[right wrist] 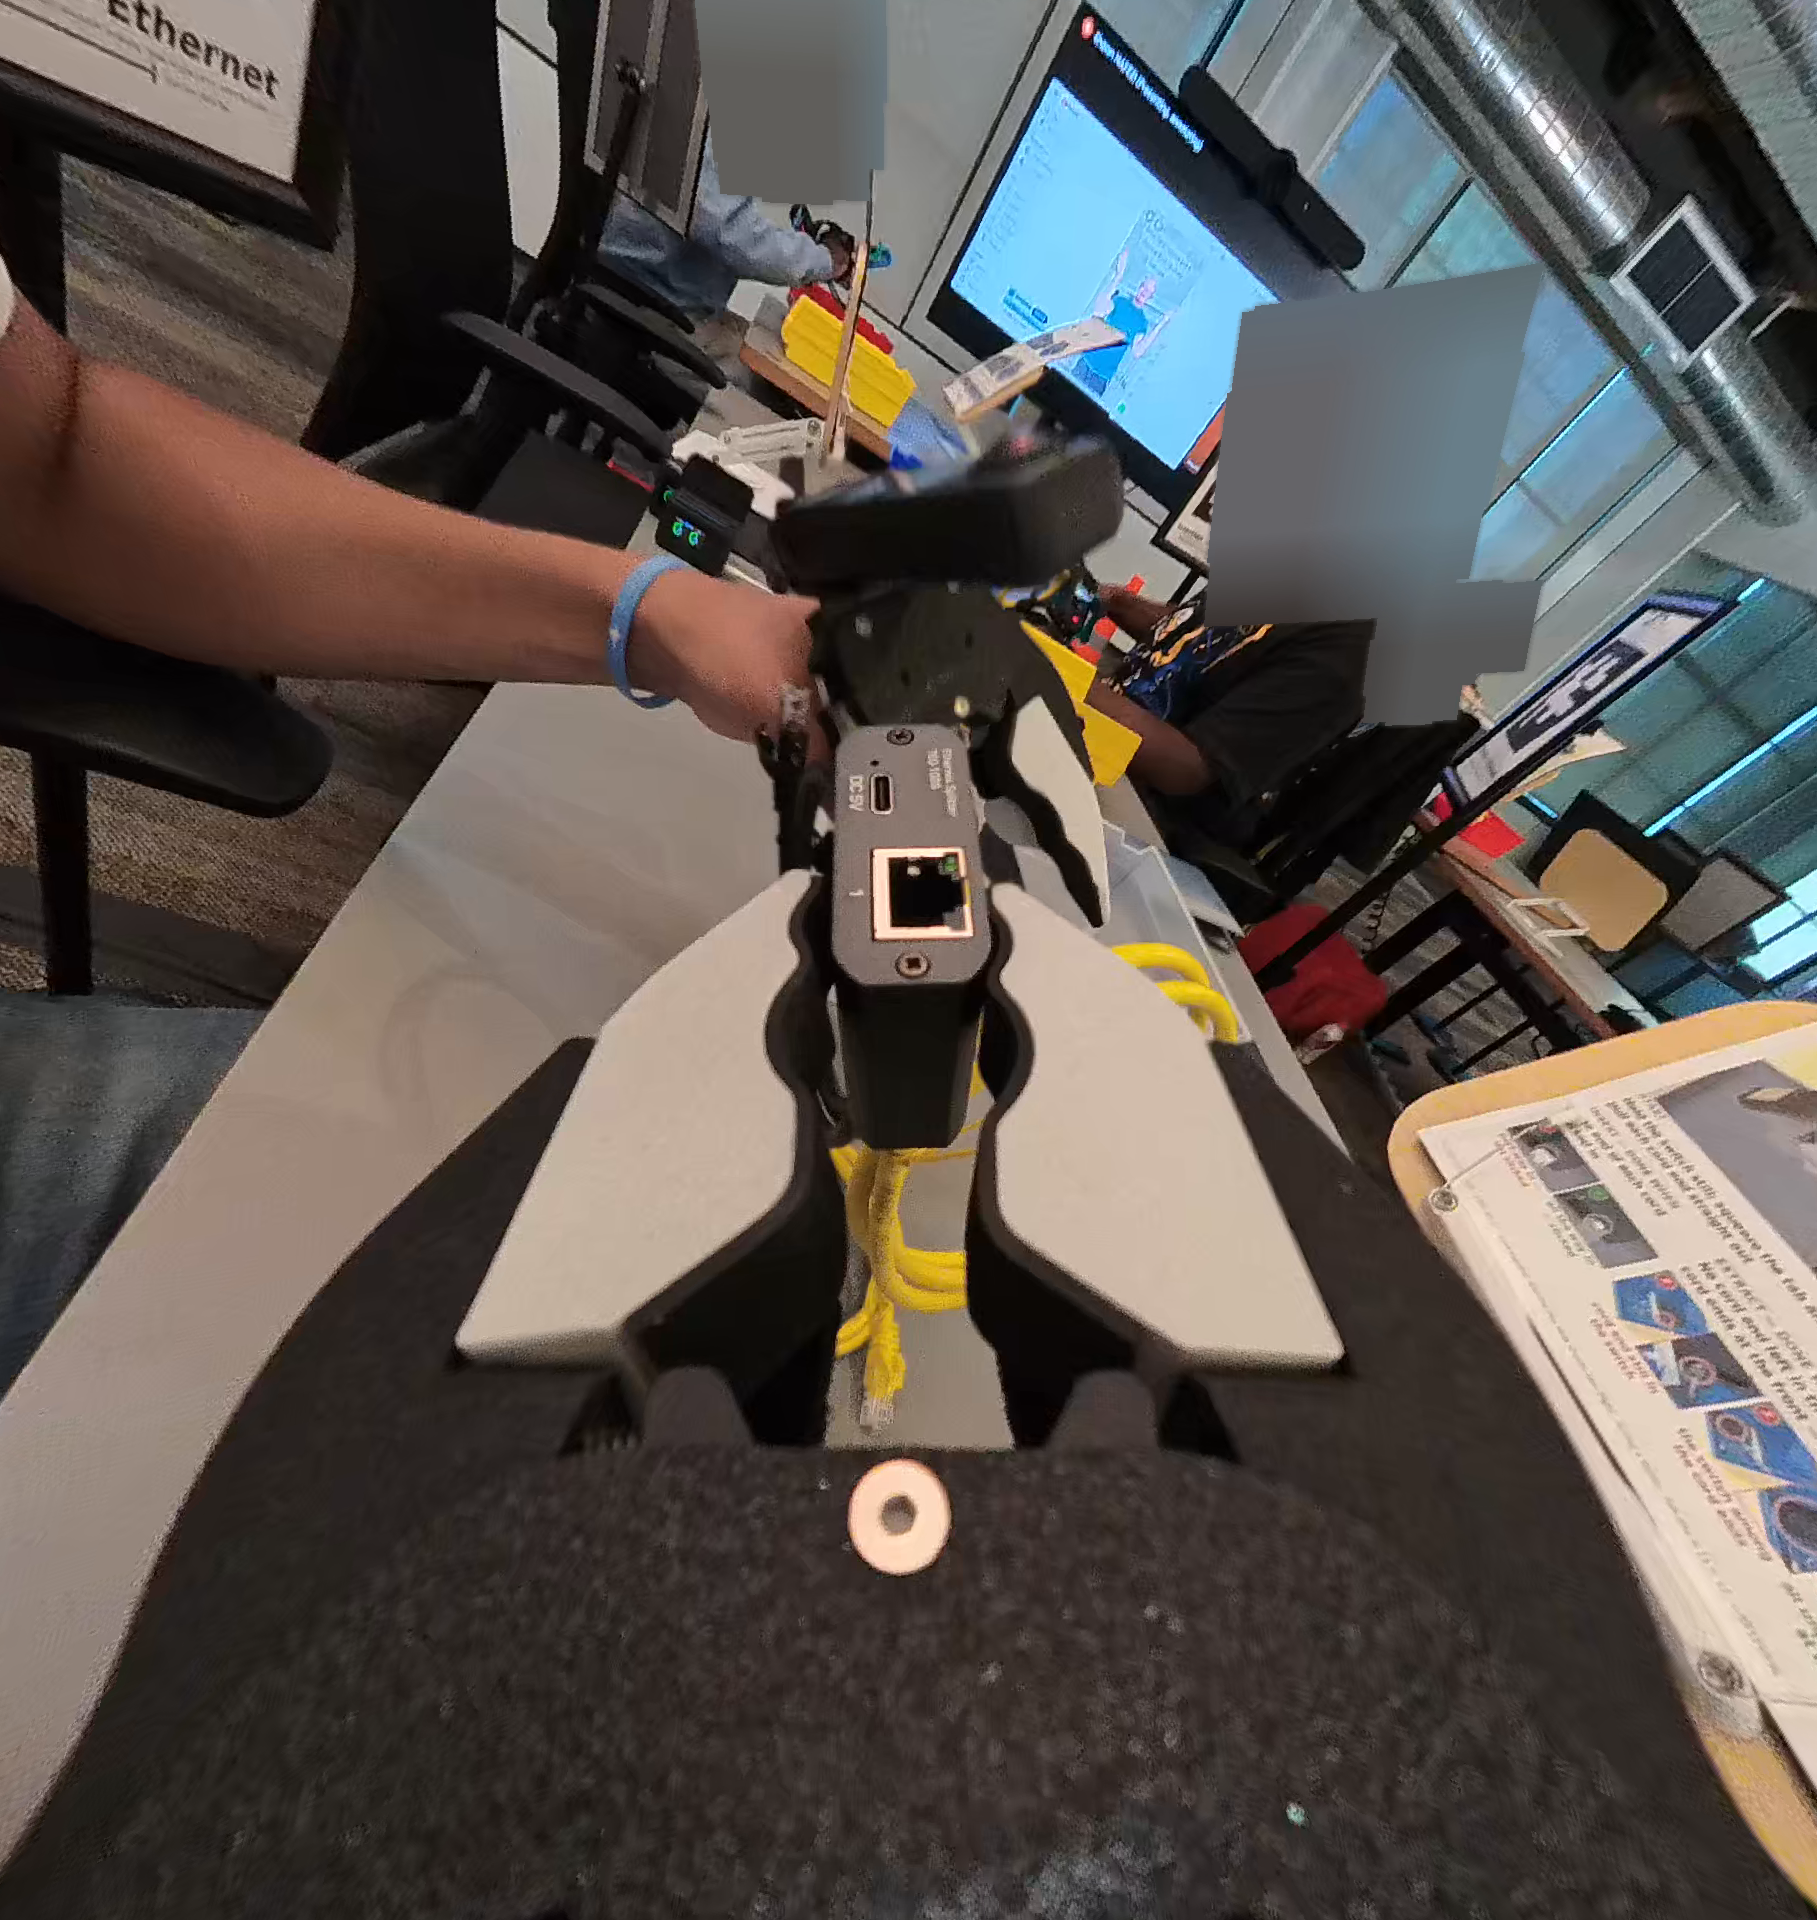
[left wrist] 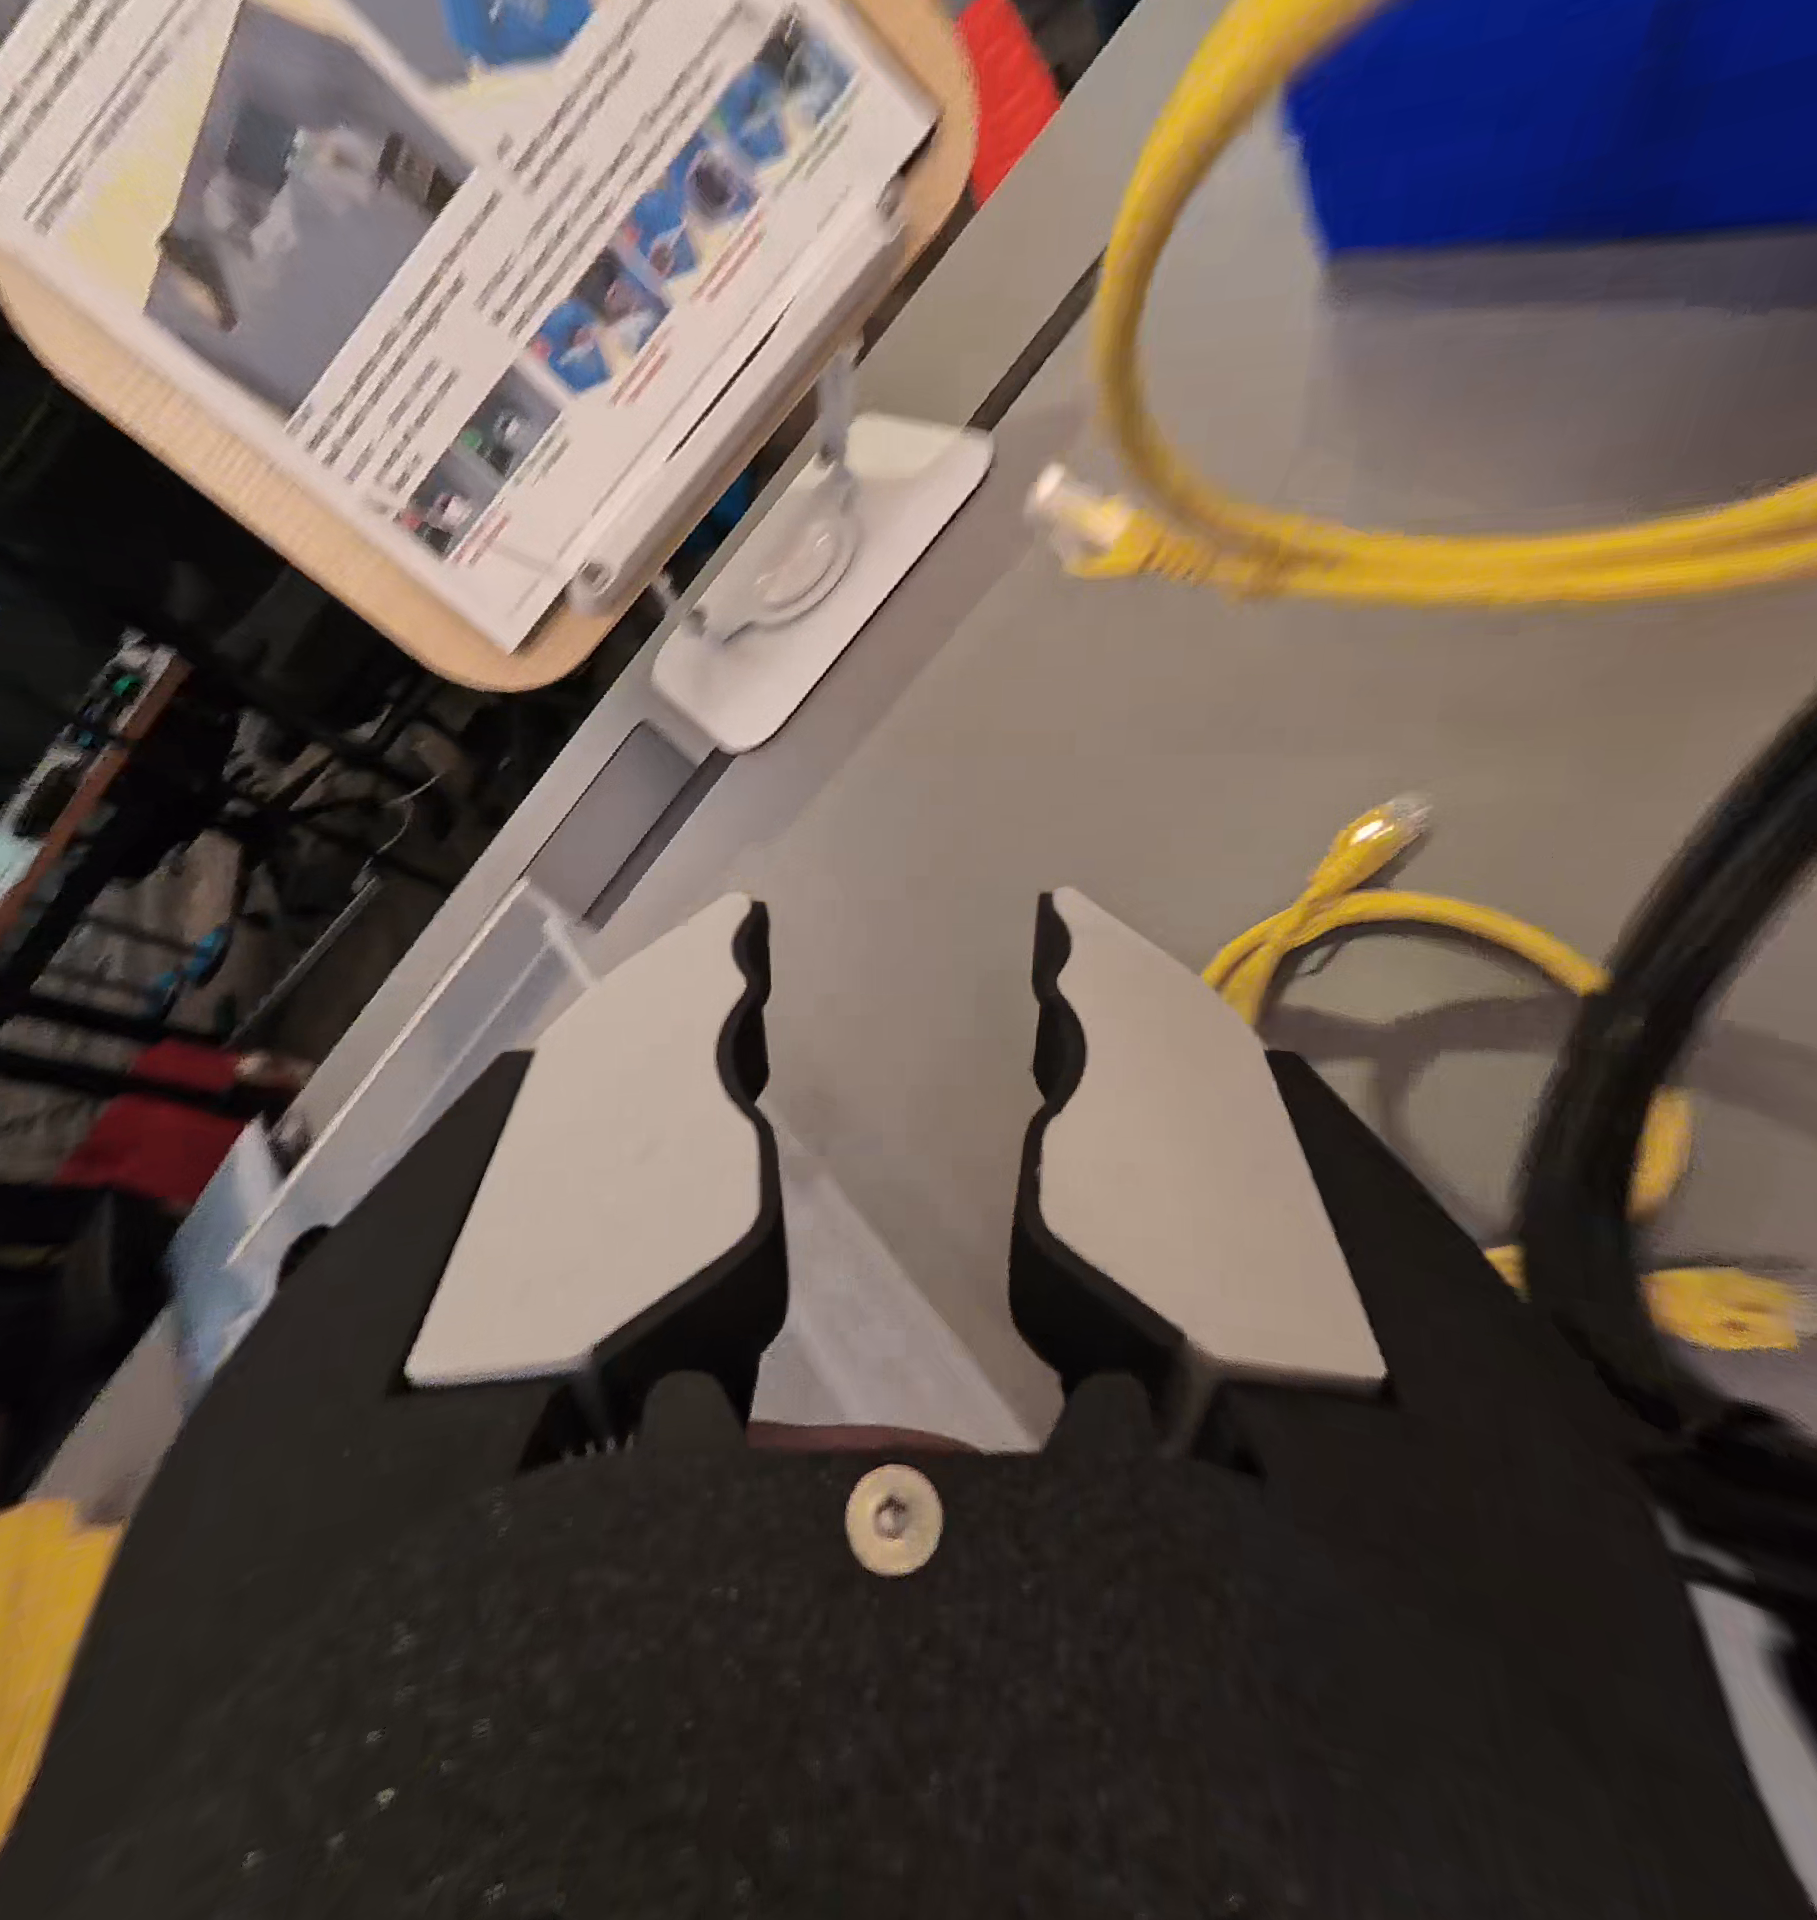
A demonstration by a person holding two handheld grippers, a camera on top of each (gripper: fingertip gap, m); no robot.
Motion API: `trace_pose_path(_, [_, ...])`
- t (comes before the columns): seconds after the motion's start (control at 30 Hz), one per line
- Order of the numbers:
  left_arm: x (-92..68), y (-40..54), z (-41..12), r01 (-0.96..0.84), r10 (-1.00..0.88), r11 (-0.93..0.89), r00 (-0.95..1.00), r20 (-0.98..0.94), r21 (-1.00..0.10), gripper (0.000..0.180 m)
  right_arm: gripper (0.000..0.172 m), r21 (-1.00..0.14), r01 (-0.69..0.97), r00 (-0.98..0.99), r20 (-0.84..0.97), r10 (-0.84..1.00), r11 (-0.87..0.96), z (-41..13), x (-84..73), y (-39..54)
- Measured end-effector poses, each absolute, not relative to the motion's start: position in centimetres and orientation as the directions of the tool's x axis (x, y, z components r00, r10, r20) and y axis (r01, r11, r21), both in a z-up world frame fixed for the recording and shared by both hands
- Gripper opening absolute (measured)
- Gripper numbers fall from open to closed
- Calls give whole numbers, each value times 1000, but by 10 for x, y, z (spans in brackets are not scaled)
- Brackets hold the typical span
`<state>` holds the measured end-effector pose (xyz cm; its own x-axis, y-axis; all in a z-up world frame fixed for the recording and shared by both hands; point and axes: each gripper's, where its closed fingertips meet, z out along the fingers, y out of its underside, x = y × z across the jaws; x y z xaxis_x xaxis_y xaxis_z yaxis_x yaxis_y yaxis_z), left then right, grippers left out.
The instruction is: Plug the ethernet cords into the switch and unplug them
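while the right tool (right wrist: 904,904) clamps the black switch (right wrist: 909,883), the left tool (left wrist: 899,914) gapes wide beside yellow cords (left wrist: 1403,914).

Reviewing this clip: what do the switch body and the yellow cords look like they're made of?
Switch: looks like dark metal or hard plastic with a matte finish; crisp edges, screwed end plate. Which one is unclear. Yellow cords: flexible, slightly glossy plastic-looking jacket that bends in loops, with clear plastic-looking plug tips.

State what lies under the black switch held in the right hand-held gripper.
Under the switch, yellow ethernet cords lie on the grey table, one plug end showing; the switch and right hand-held gripper hide the rest.
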<state>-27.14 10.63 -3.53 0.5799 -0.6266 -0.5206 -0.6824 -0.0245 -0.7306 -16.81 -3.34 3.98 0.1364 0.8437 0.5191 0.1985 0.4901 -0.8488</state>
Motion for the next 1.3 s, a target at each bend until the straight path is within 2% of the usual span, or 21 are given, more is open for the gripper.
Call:
trace_pose_path(0.07, [-288,117,-50,-749,-582,-62,564,-586,-660,47,24,-851,158,146,521,841,501,48,-167,-38])
trace_pose_path(0.13, [-289,119,-61,-751,-581,-59,562,-589,-658,44,24,-864,126,143,501,853,487,53,-166,-40])
trace_pose_path(0.23, [-303,127,-64,-694,-556,-95,631,-541,-713,38,24,-849,159,164,526,835,504,53,-160,-36])
trace_pose_path(0.33, [-302,117,-38,-547,-621,-120,693,-368,-829,40,24,-786,335,179,595,783,520,35,-154,-20])
trace_pose_path(0.43, [-252,64,2,-425,-805,25,528,-270,-905,44,24,-731,458,179,633,754,505,15,-150,-2])
trace_pose_path(0.57, [-195,4,14,-498,-855,240,298,-424,-834,41,24,-694,526,130,637,760,492,-7,-155,3])
trace_pose_path(0.73, [-174,-7,-14,-626,-830,314,185,-527,-714,40,24,-685,533,85,628,774,497,-17,-163,-5])
trace_pose_path(0.87, [-166,-8,-23,-641,-787,367,172,-592,-674,24,24,-680,547,62,614,787,488,-24,-166,-7])
trace_pose_path(1.1, [-164,-2,-34,-671,-731,418,151,-665,-612,23,24,-654,591,55,615,786,471,-40,-164,0])
trace_pose_path(1.17, [-162,-7,-31,-633,-726,448,154,-671,-631,22,25,-665,559,52,625,779,496,-38,-163,-2])
trace_pose_path(1.3, [-162,-16,-26,-604,-737,467,137,-662,-646,22,42,-700,525,45,592,805,485,-39,-159,1])
